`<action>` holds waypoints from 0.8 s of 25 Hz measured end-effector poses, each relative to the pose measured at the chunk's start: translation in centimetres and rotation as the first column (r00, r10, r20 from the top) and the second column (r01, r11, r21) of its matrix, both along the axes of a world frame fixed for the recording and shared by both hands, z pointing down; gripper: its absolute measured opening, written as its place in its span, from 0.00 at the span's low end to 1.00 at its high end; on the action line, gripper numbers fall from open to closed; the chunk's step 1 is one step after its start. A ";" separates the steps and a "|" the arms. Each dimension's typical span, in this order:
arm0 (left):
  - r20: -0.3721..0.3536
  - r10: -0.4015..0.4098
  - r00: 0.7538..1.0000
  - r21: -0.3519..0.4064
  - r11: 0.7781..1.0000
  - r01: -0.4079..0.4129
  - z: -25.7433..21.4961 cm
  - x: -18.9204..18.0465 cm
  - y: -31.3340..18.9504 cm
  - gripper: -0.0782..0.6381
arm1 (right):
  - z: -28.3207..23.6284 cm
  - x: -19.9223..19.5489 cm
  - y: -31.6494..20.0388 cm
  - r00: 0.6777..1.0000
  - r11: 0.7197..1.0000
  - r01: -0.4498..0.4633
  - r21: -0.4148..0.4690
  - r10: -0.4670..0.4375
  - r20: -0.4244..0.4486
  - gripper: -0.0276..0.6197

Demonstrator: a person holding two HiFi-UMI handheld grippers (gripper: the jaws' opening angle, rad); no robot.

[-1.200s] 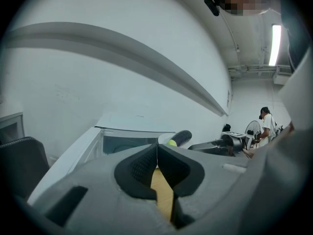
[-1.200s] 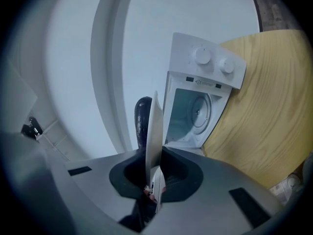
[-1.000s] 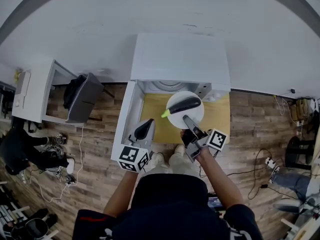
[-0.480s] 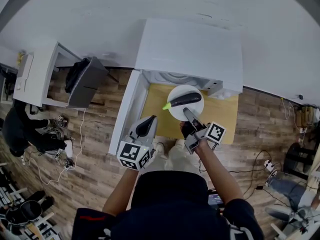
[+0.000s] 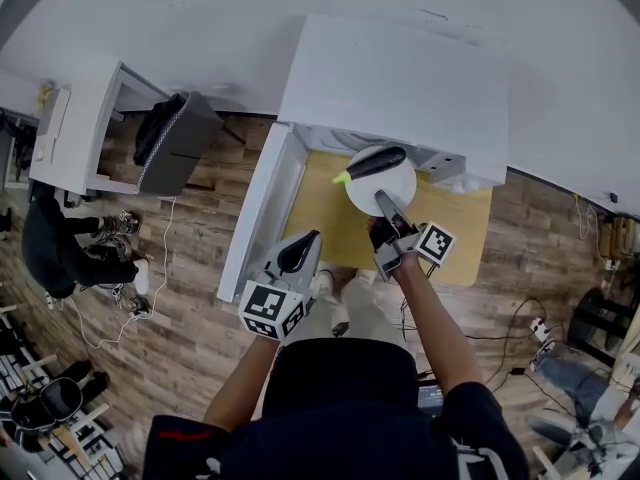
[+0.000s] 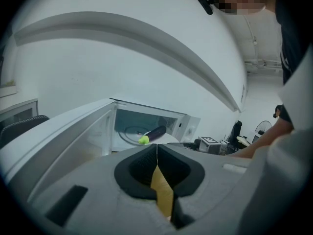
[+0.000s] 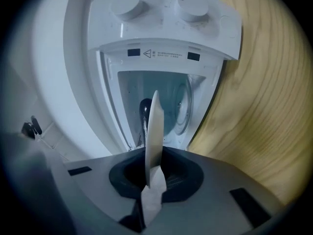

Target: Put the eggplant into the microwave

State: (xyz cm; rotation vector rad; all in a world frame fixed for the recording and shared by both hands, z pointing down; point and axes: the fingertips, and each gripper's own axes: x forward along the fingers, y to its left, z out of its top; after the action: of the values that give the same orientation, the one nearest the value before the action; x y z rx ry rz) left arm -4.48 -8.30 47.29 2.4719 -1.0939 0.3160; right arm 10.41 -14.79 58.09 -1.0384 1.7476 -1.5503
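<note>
The dark eggplant [image 5: 372,164] with a green stem lies on a white plate [image 5: 395,190] in front of the open white microwave [image 5: 395,83]. My right gripper [image 5: 383,202] is shut on the plate's near rim. In the right gripper view the plate [image 7: 153,126] stands edge-on between the jaws of my right gripper [image 7: 152,166], with the eggplant [image 7: 144,112] behind it and the microwave cavity [image 7: 171,99] ahead. My left gripper [image 5: 303,244] hangs shut and empty beside the open door [image 5: 257,213]. The left gripper view shows the eggplant [image 6: 153,134] past my shut left gripper [image 6: 156,149].
The microwave stands on a wooden table [image 5: 322,223], its door swung out to the left. A white desk [image 5: 75,138] with a black bag [image 5: 172,138] stands at the left. Another person [image 5: 62,253] and cables [image 5: 150,298] are on the wood floor.
My right gripper has carried the plate with the eggplant closer to the microwave's opening. The left gripper has sunk a little beside the door.
</note>
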 end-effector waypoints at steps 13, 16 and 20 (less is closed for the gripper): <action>-0.009 -0.021 1.000 -0.054 0.998 0.021 2.2 -0.5 1.0 0.13 | 4.2 0.1 -3.3 1.000 1.000 -0.021 -0.012 0.021 -0.020 0.09; -0.005 -0.027 1.000 -0.060 0.998 0.027 2.5 -0.9 1.2 0.13 | 5.0 0.0 -3.8 0.999 0.999 -0.028 -0.022 0.028 -0.016 0.09; -0.002 -0.036 0.999 -0.067 0.997 0.036 2.8 -1.4 1.4 0.13 | 5.5 -0.3 -4.3 0.999 0.999 -0.042 -0.024 0.042 -0.006 0.09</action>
State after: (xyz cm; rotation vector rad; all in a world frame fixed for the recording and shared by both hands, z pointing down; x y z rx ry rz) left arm -5.91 -6.88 50.04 2.3909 -1.1072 0.3316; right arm 10.14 -19.09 63.57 -1.0850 1.7042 -1.5472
